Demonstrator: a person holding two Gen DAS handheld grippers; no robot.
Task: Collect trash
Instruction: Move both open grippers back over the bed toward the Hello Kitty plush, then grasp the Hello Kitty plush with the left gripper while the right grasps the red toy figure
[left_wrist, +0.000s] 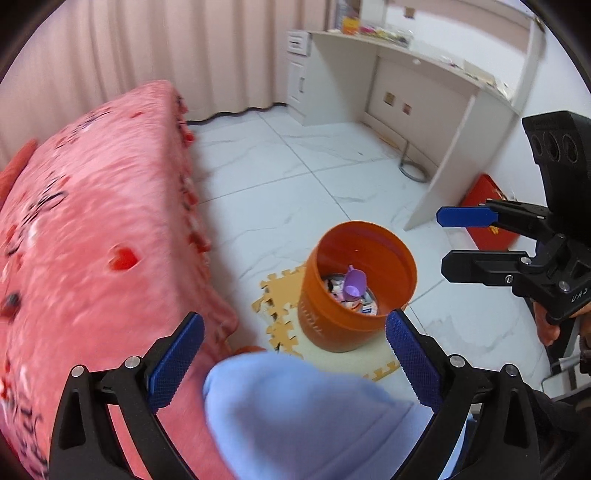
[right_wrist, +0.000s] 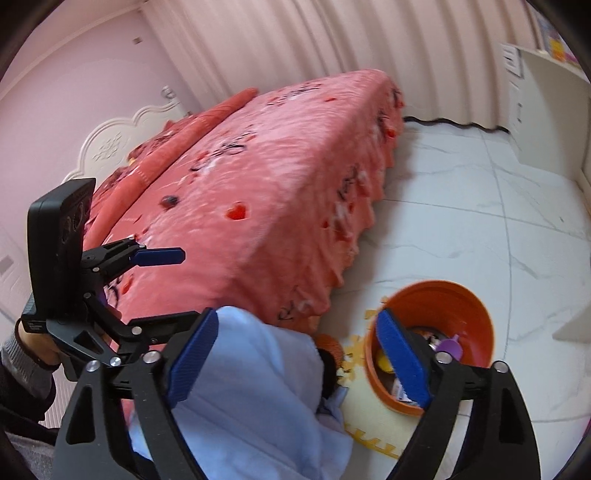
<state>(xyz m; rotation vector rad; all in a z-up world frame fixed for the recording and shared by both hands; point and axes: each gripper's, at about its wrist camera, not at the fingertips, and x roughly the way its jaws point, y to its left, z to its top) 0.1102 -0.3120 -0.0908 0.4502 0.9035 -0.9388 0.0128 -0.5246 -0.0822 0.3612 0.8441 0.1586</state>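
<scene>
Both grippers, left gripper (left_wrist: 293, 356) and right gripper (right_wrist: 299, 360), hovering released, empty, near orange bin (left_wrist: 356, 286); next trash possibly out of view; approaching squarely advised.

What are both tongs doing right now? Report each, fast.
Left tongs: open, holding nothing, above the light blue cloth.
Right tongs: open, holding nothing, near the orange bin.

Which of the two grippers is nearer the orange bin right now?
The right gripper: its right pad overlaps the orange bin, while the left gripper sits over by the bed.
</scene>
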